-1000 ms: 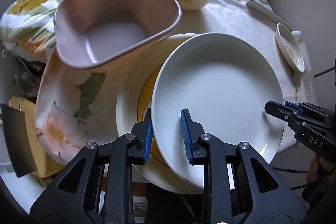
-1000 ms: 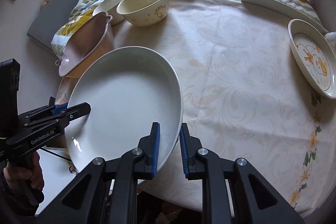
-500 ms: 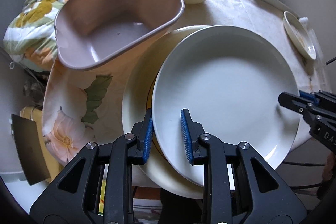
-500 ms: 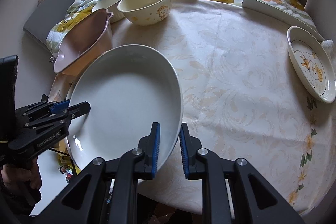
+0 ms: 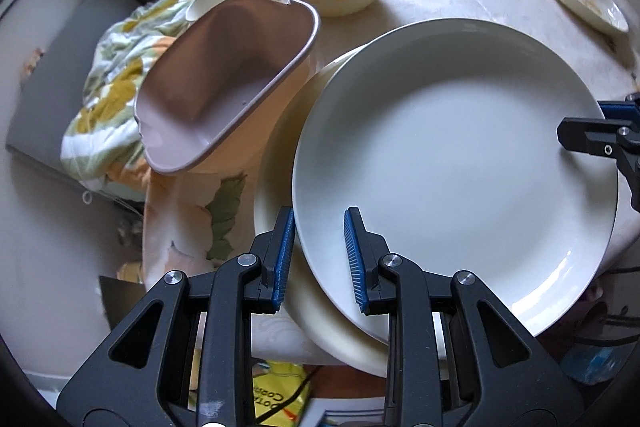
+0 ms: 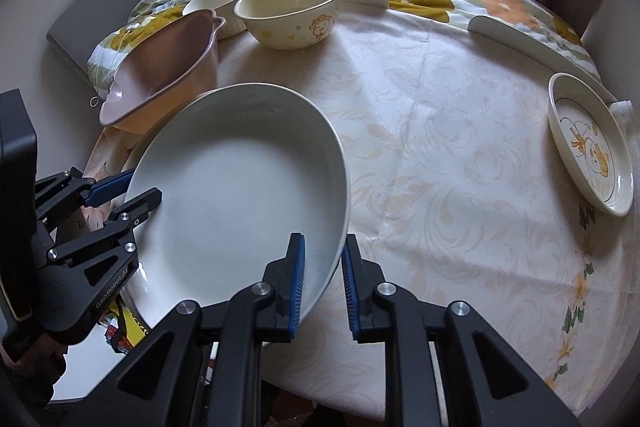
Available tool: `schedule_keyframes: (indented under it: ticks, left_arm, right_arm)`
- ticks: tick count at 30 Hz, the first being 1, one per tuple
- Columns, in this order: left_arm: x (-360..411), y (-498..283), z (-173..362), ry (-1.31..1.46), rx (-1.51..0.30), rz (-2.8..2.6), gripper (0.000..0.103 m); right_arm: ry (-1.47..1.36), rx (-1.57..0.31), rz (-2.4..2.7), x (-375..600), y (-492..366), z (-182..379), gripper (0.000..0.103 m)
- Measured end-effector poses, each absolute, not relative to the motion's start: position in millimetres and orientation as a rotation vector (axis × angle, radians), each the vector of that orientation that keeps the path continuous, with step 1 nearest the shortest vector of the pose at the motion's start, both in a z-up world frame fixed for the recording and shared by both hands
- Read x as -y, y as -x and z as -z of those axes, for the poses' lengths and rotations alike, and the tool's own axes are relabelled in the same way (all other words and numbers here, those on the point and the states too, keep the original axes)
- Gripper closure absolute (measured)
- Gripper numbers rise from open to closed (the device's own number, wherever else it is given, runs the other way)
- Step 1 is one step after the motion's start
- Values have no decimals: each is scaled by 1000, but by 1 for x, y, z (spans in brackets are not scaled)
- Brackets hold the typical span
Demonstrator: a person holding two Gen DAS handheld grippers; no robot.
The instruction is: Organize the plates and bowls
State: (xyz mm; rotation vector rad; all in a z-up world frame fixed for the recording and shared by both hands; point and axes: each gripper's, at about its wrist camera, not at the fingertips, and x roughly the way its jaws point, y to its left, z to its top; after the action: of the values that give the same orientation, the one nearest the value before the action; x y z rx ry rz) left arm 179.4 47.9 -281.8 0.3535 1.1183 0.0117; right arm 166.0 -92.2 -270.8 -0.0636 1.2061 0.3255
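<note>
Together, the left gripper (image 5: pixel 319 254) and right gripper (image 6: pixel 323 282) clamped the round white ceramic plate (image 5: pixel 452 163), hiding most of the cream plate (image 5: pixel 280 163) at nine o'clock.

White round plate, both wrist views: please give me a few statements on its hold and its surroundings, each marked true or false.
1. The large white round plate has a gripper on each of two opposite edges, the left gripper and the right gripper. True.
2. The white plate lies flat and alone on the tablecloth. False: its rim sits between the fingers of both grippers, over a cream plate.
3. The pink plastic basin is tilted at the table's edge. True.
4. The cream bowl with a cartoon print is stacked inside the basin. False: it stands apart on the floral tablecloth.
5. The small cartoon-printed dish is held by the right gripper. False: it rests on the table.
</note>
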Motion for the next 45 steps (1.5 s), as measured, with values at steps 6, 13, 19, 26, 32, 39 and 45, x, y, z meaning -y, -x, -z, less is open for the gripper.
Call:
schedule_keyframes:
  ticks: [6, 13, 19, 26, 32, 39, 45]
  left_arm:
    - [-46, -176, 280, -376, -1112, -21, 80]
    - [-42, -173, 281, -413, -1104, -36, 80]
    - [-41, -171, 278, -429, -1093, -48, 80]
    - [-45, -173, 276, -420, -1090, -53, 80]
    - [-46, -174, 276, -401, -1100, -46, 80]
    - [-44, -176, 278, -419, -1109, -57, 72]
    - [-35, -172, 273, -390, -1088, -16, 17]
  right_arm:
    - [100, -1192, -307, 89, -165, 270, 86]
    - [221, -1173, -254, 72, -160, 271, 86]
    - [273, -1171, -237, 66, -159, 272, 86]
    - [283, -1172, -229, 65, -158, 272, 86]
    - [268, -1174, -229, 65, -159, 271, 86]
    - [228, -1174, -225, 69, -159, 271, 86]
    - [128, -1172, -239, 81, -159, 269, 86]
